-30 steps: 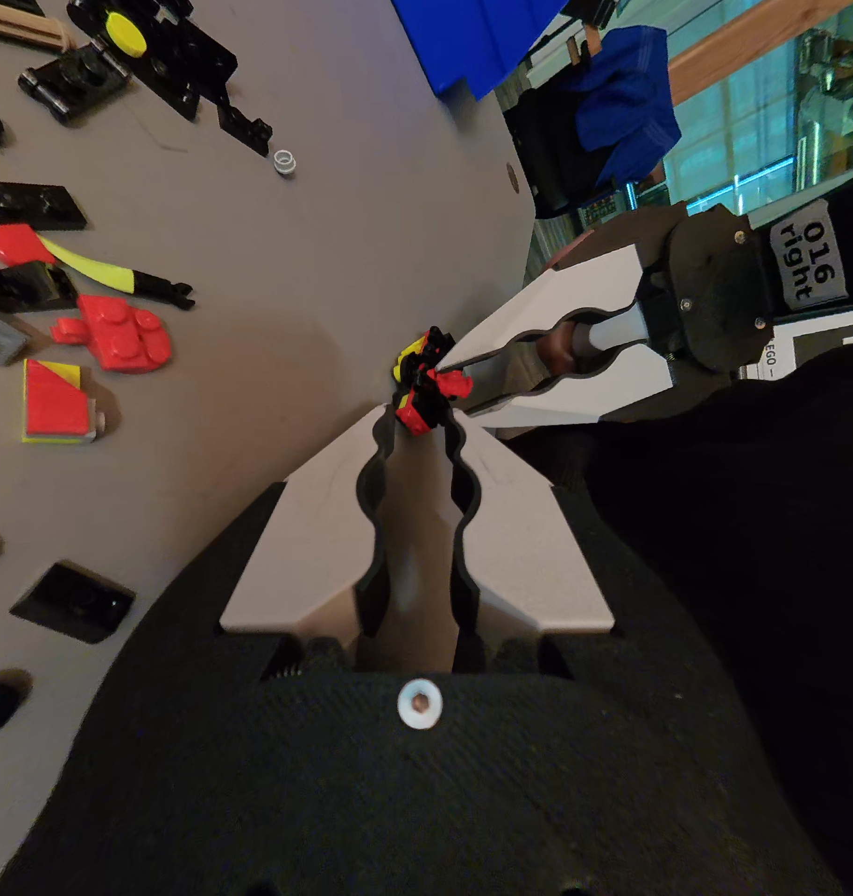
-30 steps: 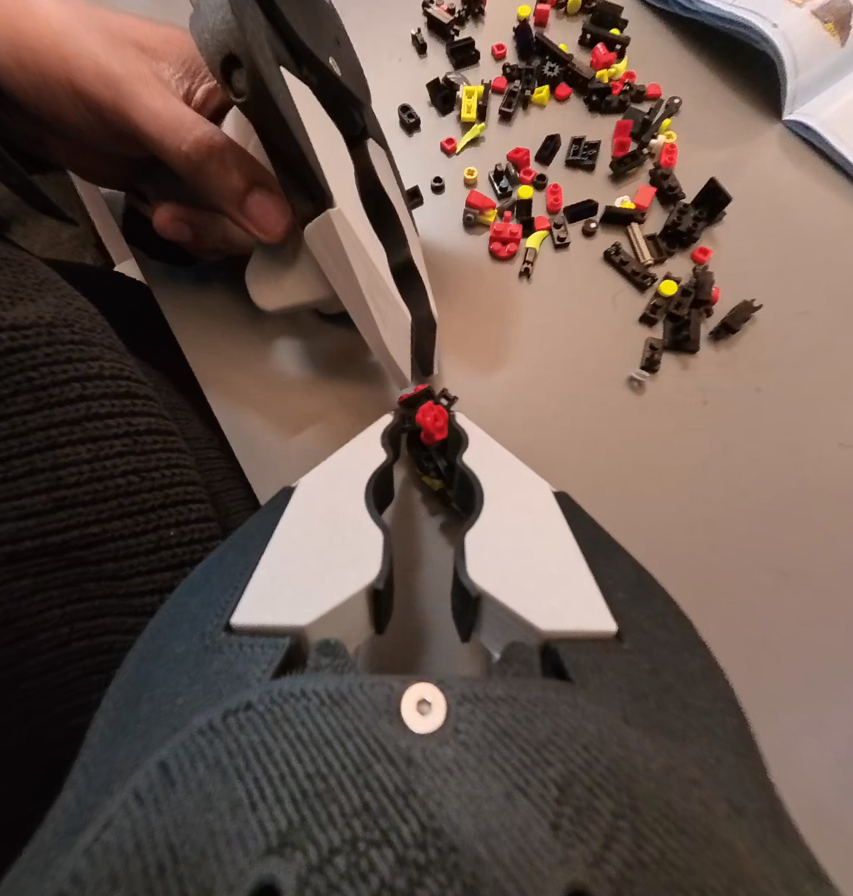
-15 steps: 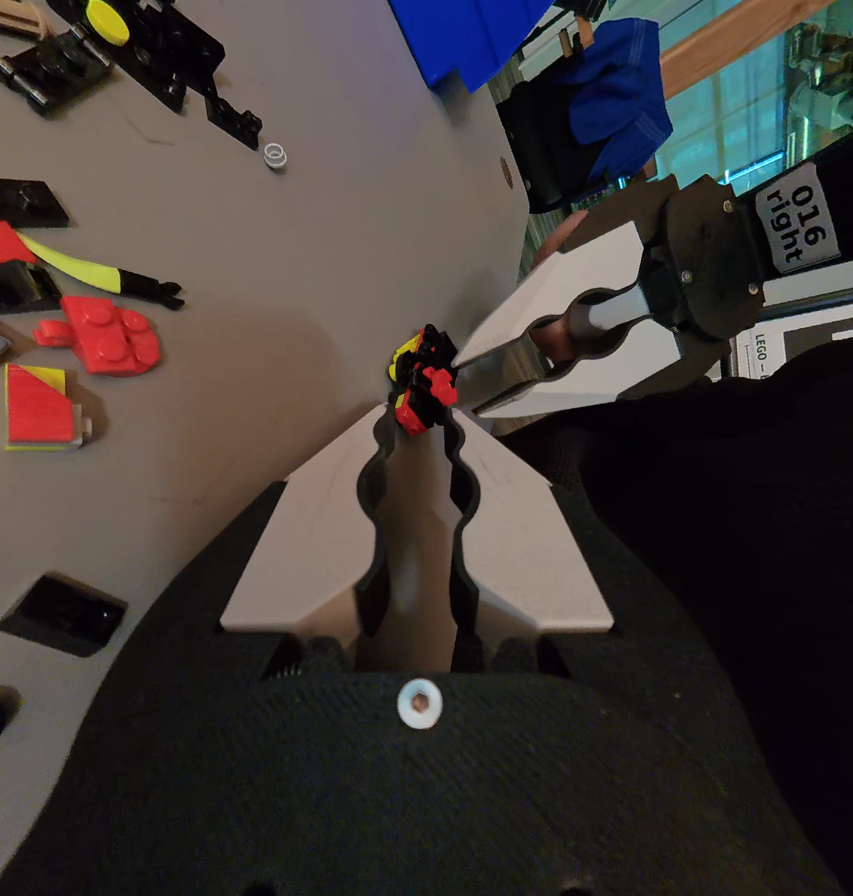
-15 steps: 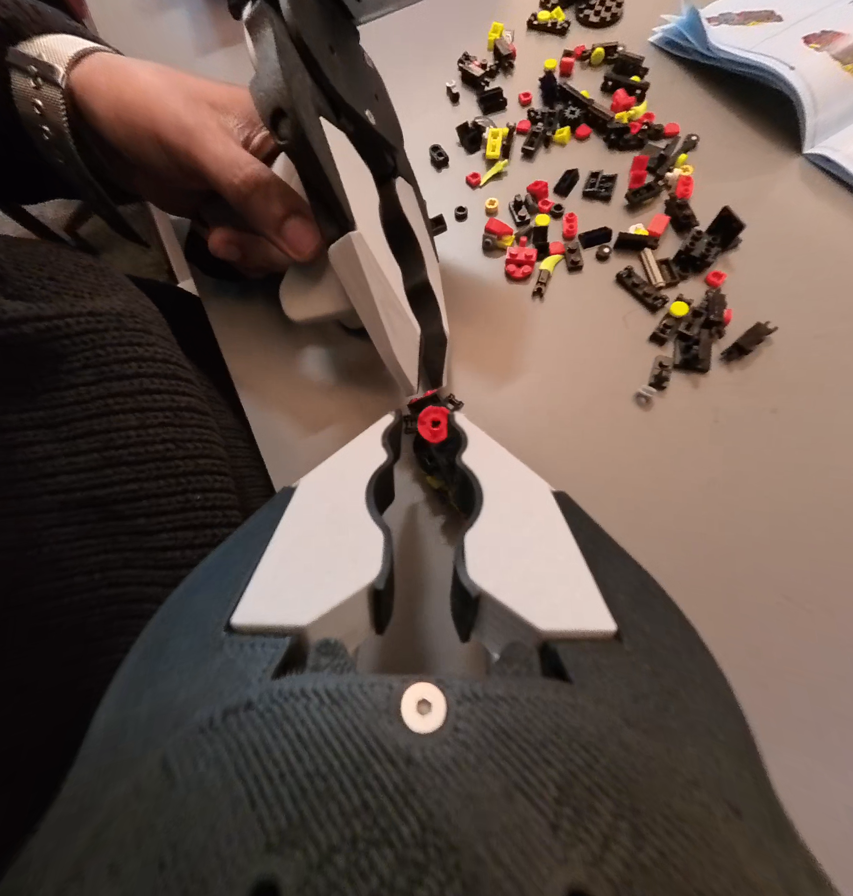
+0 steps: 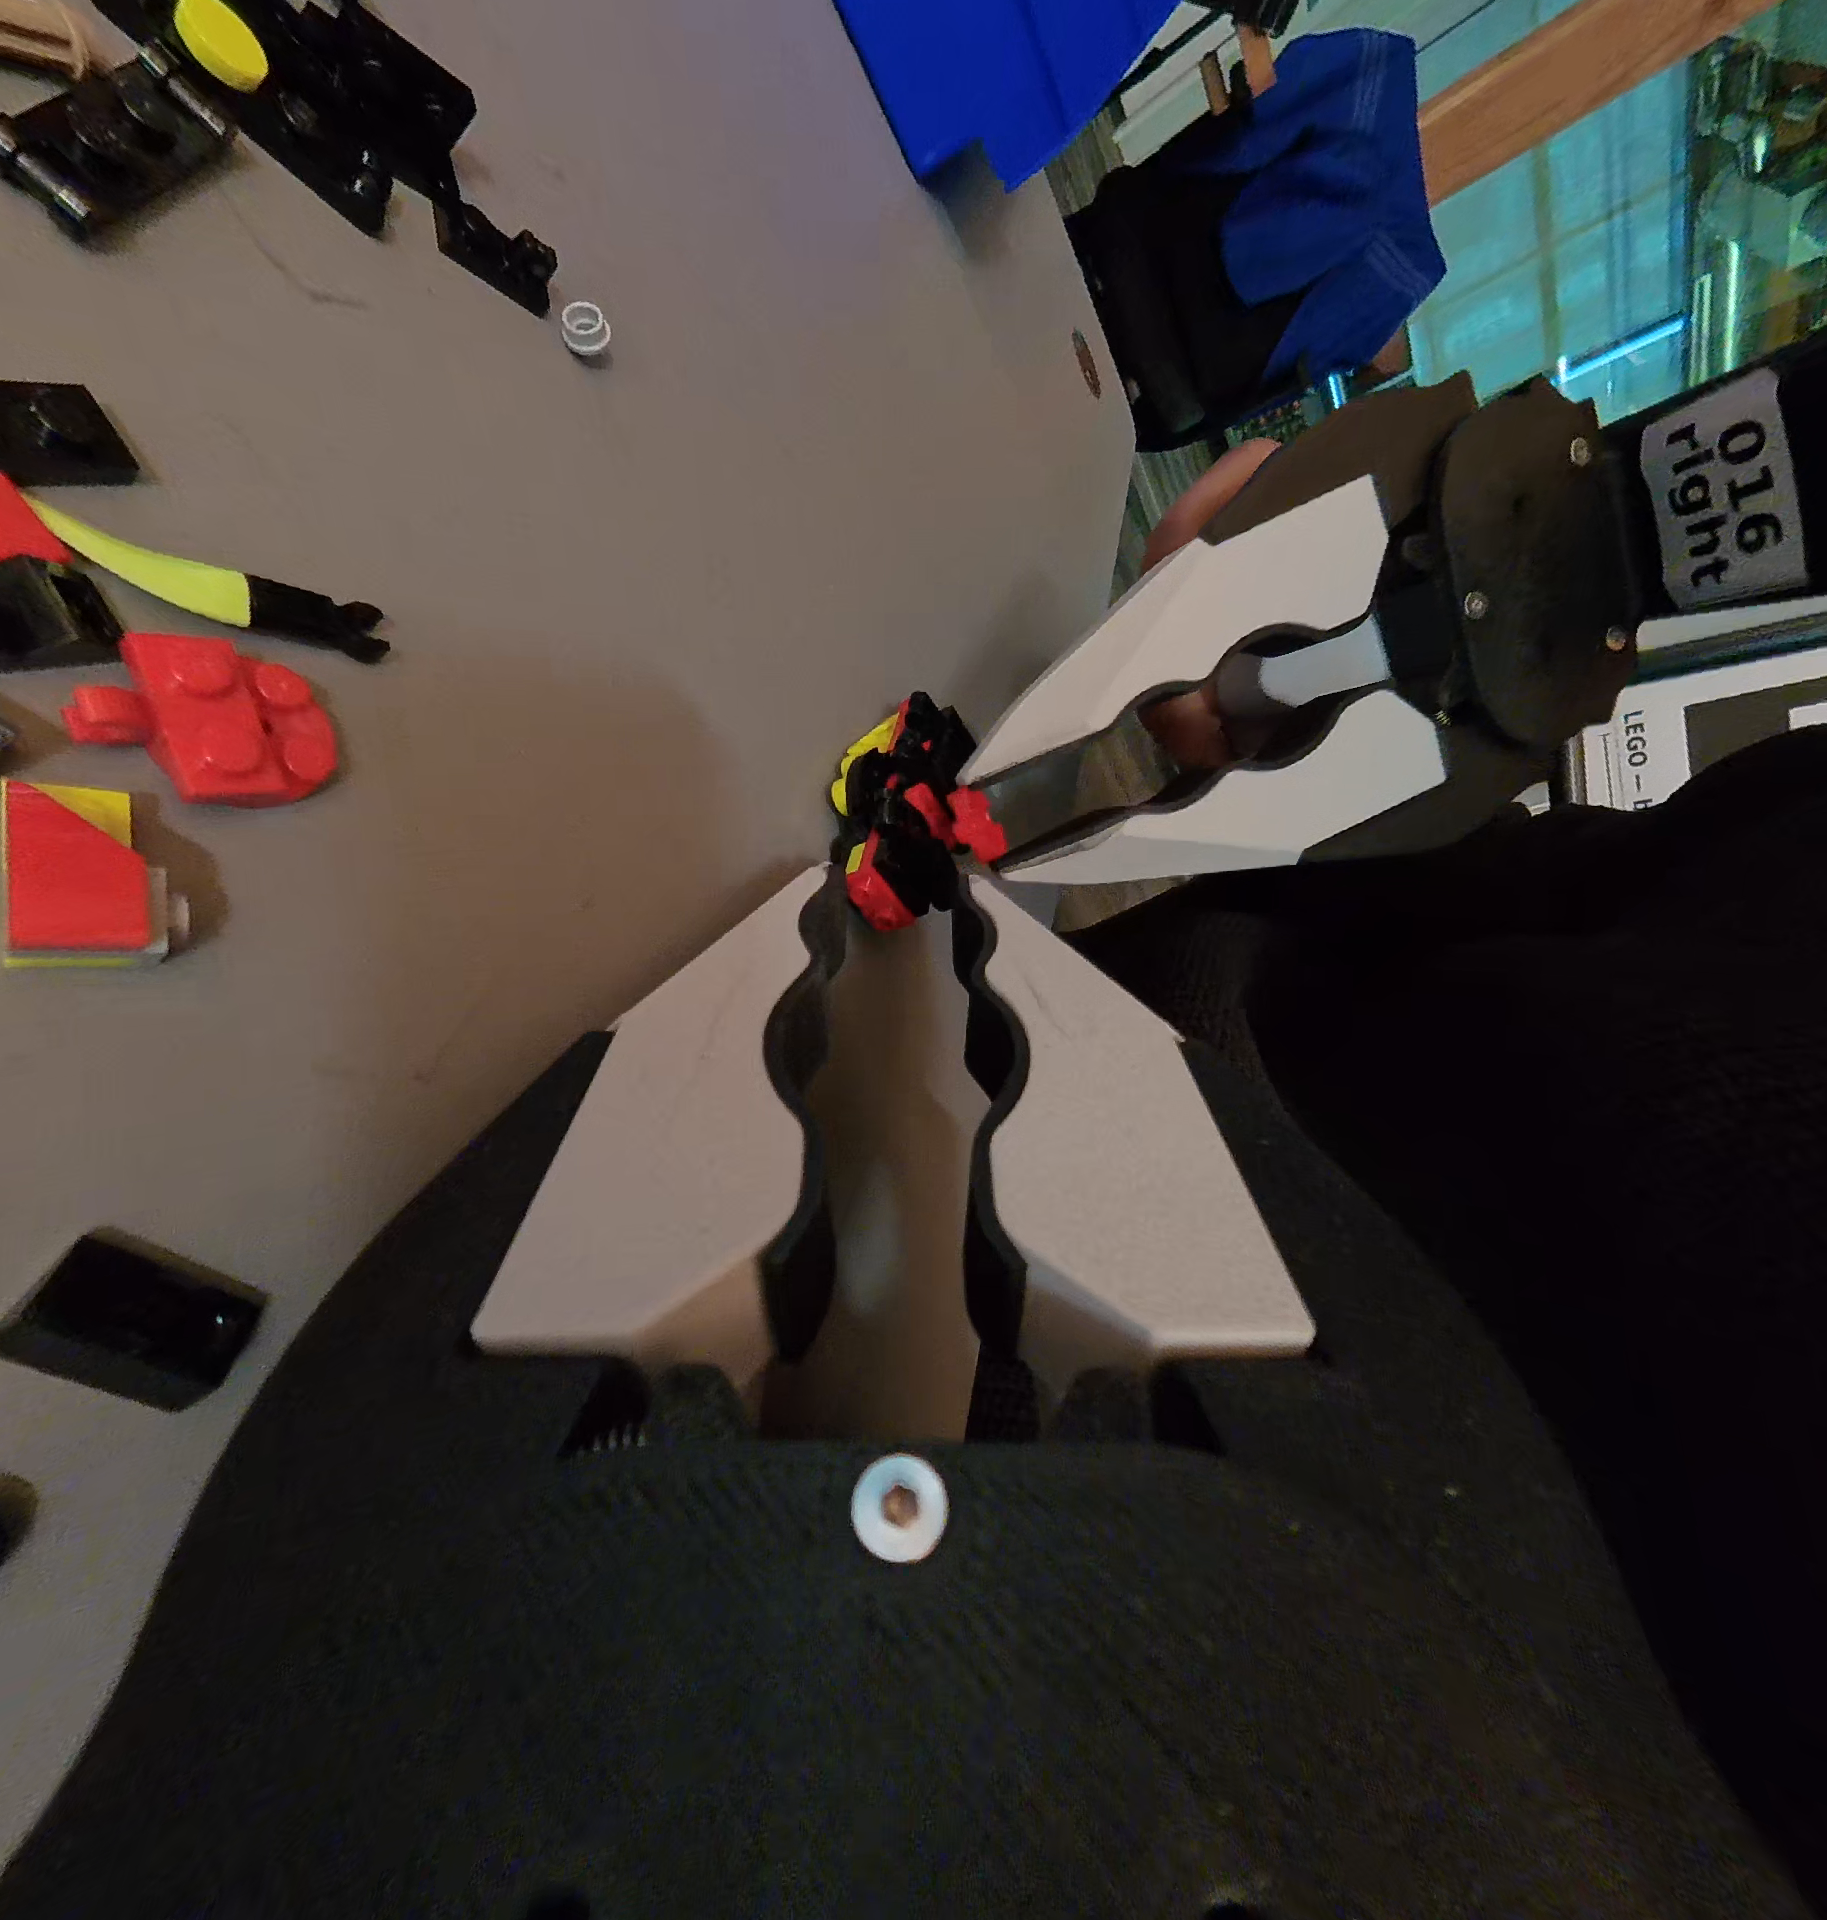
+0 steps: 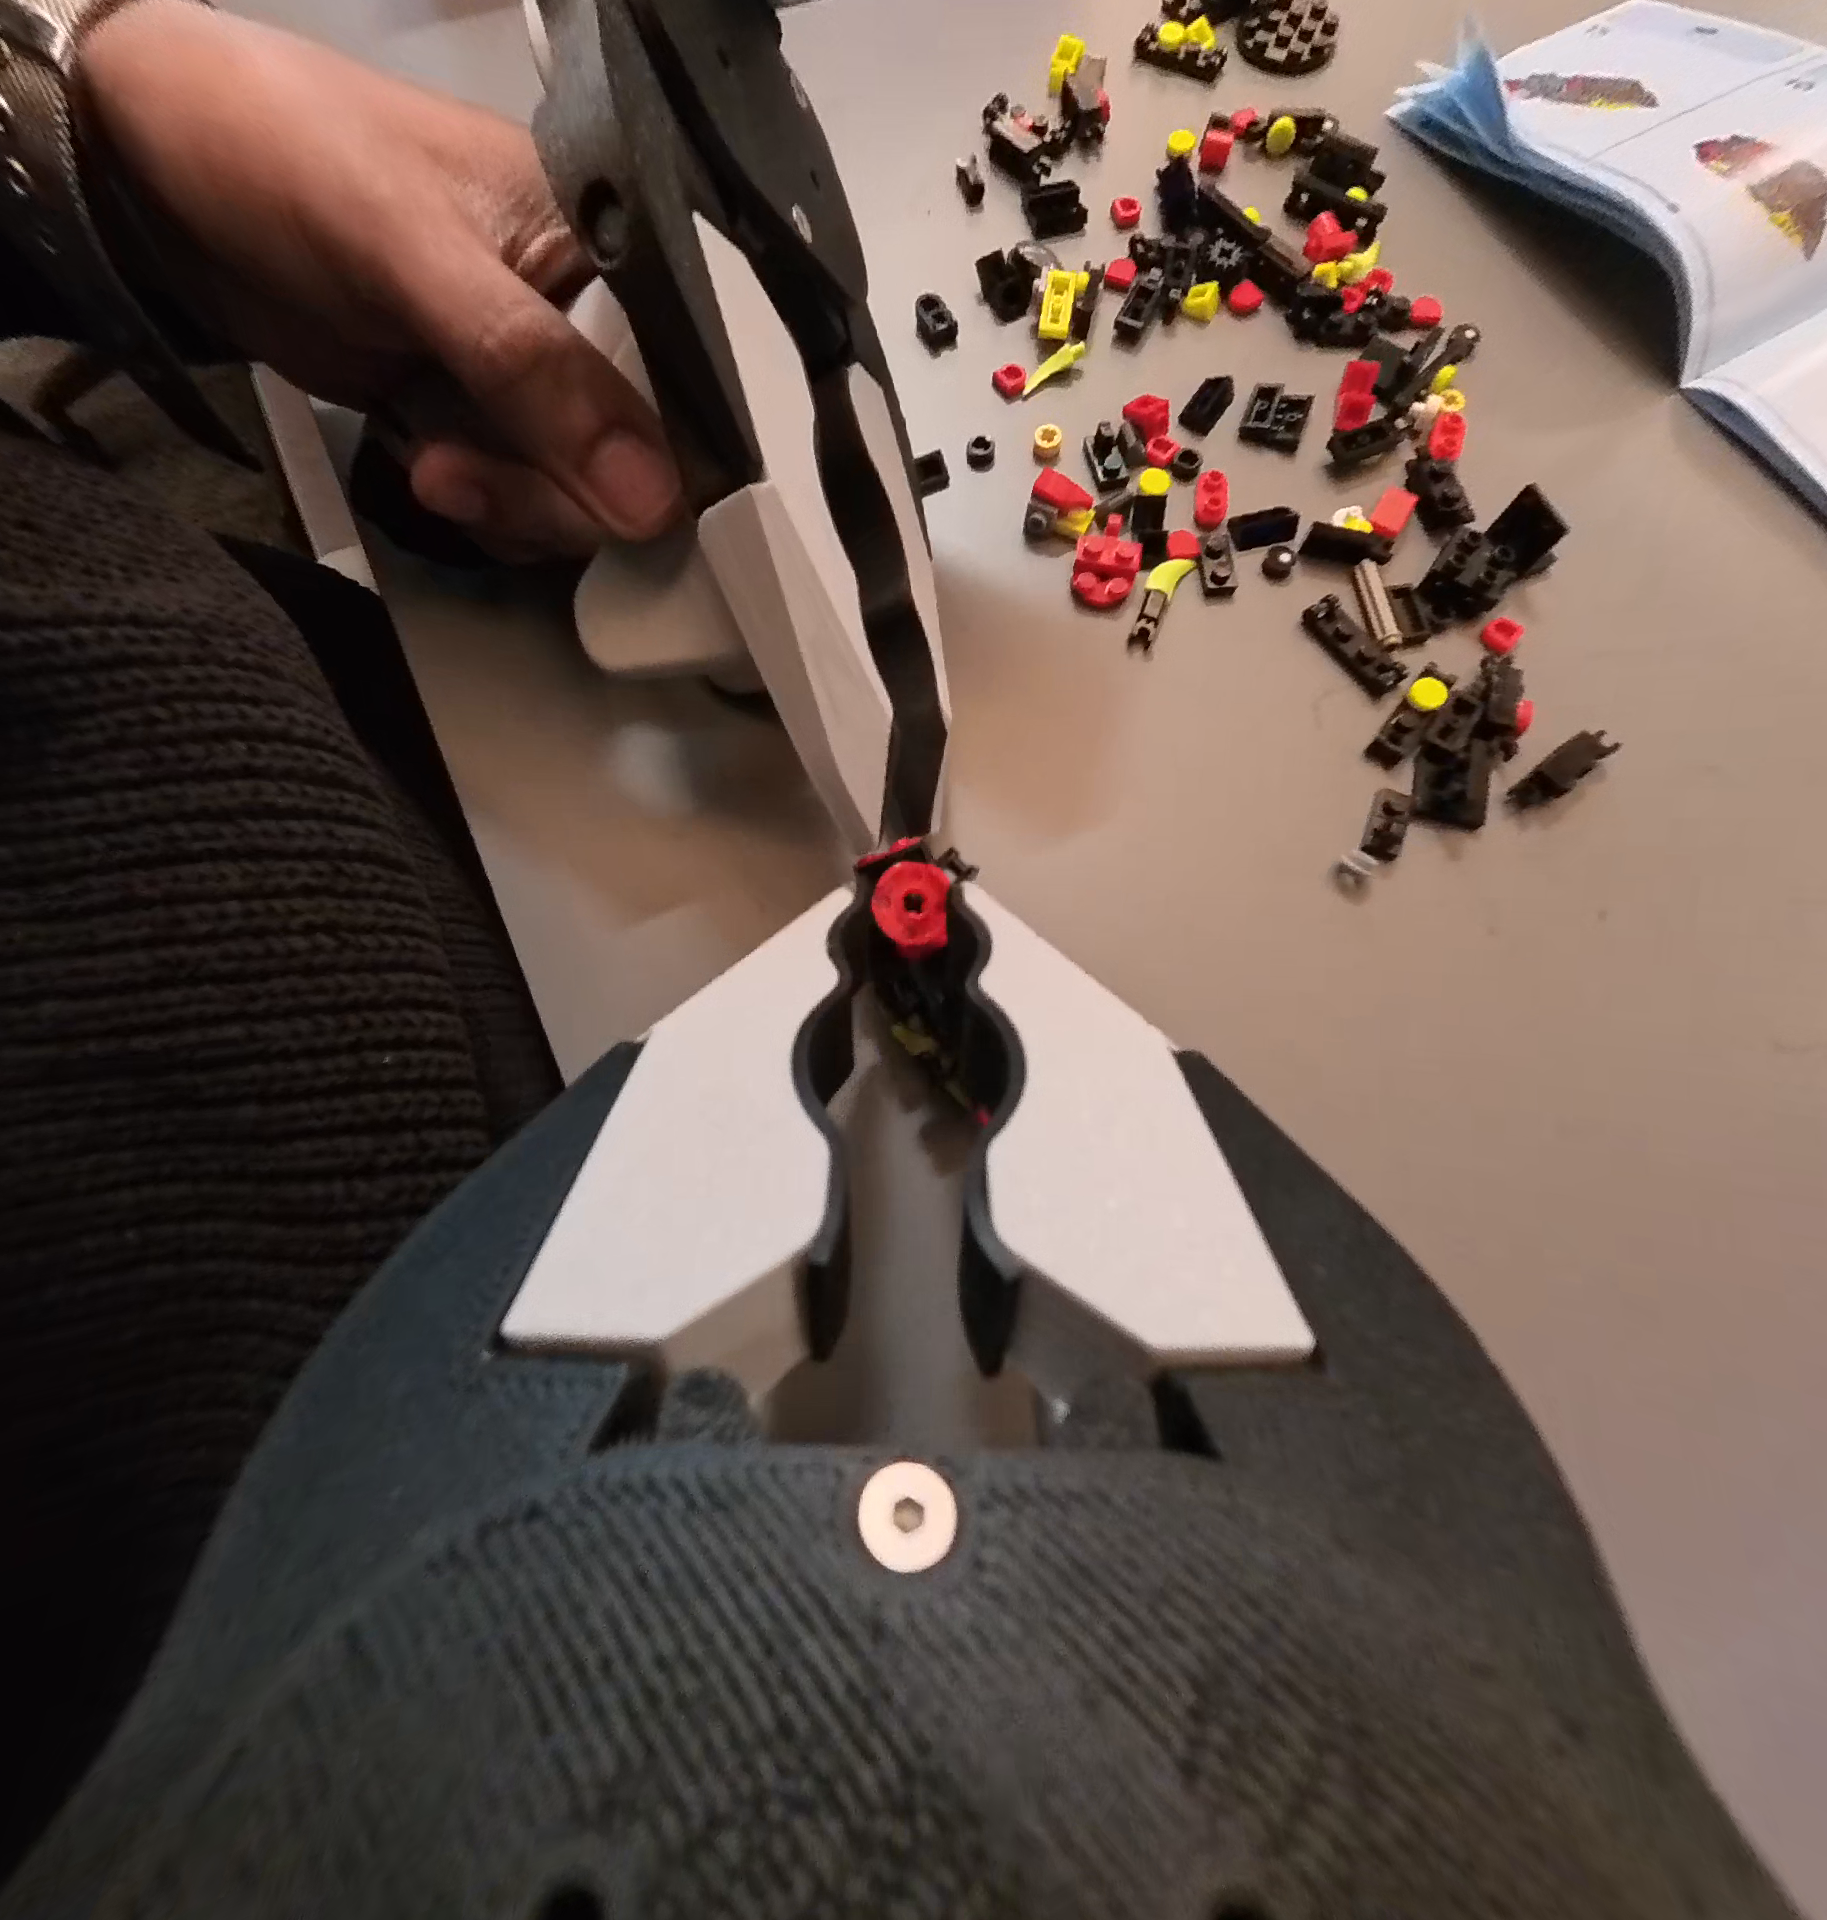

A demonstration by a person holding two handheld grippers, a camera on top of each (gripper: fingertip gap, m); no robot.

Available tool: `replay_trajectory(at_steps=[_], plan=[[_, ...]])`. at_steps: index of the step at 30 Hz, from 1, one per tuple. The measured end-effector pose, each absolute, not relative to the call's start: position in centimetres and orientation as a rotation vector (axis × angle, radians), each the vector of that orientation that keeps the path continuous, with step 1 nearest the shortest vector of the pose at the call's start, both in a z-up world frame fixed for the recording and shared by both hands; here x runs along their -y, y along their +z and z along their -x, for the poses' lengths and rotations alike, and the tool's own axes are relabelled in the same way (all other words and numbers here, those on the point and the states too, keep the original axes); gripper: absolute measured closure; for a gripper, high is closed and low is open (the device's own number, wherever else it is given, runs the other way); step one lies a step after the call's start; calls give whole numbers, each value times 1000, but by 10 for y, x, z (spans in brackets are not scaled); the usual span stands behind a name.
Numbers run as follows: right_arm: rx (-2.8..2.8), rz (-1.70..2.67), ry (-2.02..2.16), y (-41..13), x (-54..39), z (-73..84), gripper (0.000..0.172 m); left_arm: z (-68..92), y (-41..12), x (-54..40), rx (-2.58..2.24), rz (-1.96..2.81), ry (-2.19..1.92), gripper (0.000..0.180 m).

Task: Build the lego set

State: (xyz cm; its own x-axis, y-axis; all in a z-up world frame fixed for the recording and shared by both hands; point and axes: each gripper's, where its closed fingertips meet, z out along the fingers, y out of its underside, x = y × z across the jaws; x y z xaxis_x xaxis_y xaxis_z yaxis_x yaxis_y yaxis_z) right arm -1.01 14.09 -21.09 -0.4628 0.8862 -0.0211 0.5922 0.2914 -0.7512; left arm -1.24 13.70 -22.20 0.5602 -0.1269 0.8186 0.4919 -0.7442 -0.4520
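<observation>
Since the earlier frame we are seeing the right gripper (image 5: 976,821) narrowing on the small red piece (image 6: 911,906) at 2 o'clock of the brick assembly (image 5: 893,831), which the left gripper (image 5: 893,899) is pinching above the table (image 5: 576,623), so we are advising a square, gentle press.

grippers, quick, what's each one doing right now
Left gripper: closed on the small black, red and yellow brick assembly.
Right gripper: closed on the red round piece at that assembly's end.

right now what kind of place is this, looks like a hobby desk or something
Probably a shared indoor workspace set up for toy brick building. A grey table holds a scatter of small red, black and yellow bricks, with an open instruction booklet beside them. Glass partitions show beyond the table edge.
</observation>
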Motion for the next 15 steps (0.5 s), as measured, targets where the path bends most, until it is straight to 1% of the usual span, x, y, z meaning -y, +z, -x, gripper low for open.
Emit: replay_trajectory(at_steps=[15], plan=[[2148, 1340, 1017, -210, -143, 11, 160, 12, -222, -137, 291, 2121, -1192, 162]])
